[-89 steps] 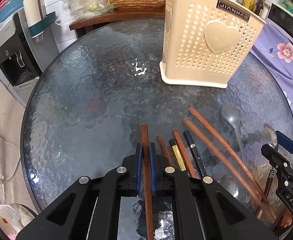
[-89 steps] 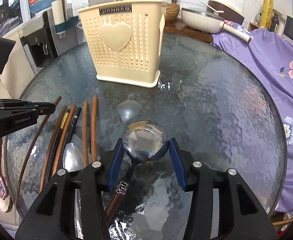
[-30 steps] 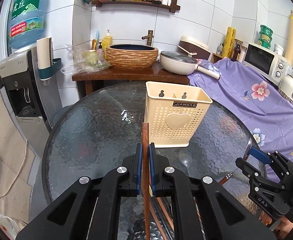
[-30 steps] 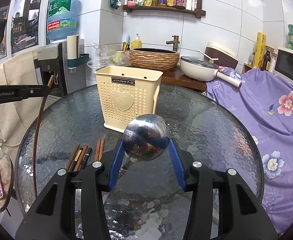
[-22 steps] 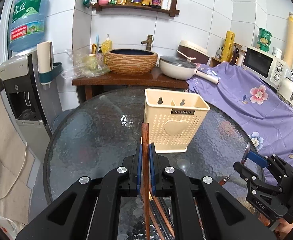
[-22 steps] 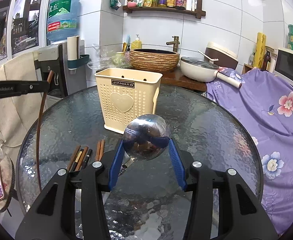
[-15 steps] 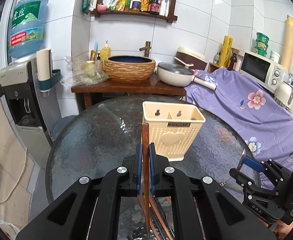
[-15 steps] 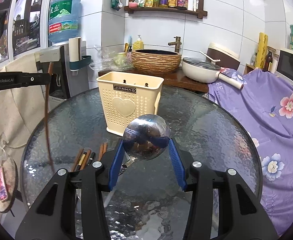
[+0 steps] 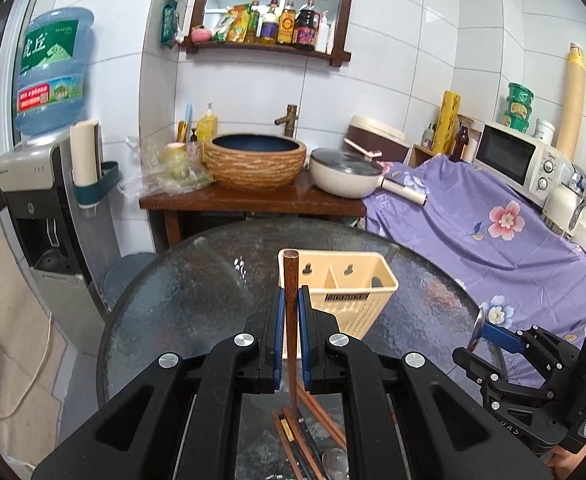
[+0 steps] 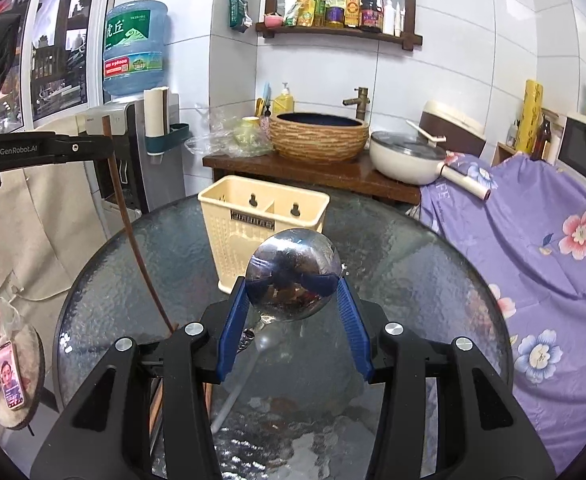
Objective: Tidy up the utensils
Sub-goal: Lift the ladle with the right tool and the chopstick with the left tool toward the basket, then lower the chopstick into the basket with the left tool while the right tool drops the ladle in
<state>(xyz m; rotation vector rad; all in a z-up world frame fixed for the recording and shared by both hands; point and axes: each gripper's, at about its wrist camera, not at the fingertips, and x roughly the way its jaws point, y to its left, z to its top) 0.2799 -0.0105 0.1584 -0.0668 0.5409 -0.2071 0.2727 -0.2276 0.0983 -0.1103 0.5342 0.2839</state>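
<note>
Now my left fingers (image 9: 289,312) clamp one wooden chopstick (image 9: 292,300) upright, and my right fingers (image 10: 293,304) grip the spoon (image 10: 293,274) by its bowl, both raised over the desk (image 10: 433,280) toward the divided holder (image 10: 263,220) at its far edge.

1. The left claw (image 9: 289,320) is clamped on a brown wooden chopstick (image 9: 292,280), which stands upright between the blue pads.
2. The chopstick's top end overlaps the near left corner of the cream utensil holder (image 9: 357,280), which stands on the round glass worktop (image 9: 181,304).
3. More chopsticks (image 9: 313,408) and a spoon (image 9: 335,462) lie on the glass below the claw.
4. The right claw (image 9: 479,330) hangs at the right edge, gripping a metal spoon bowl (image 9: 477,326) seen edge-on.
</note>
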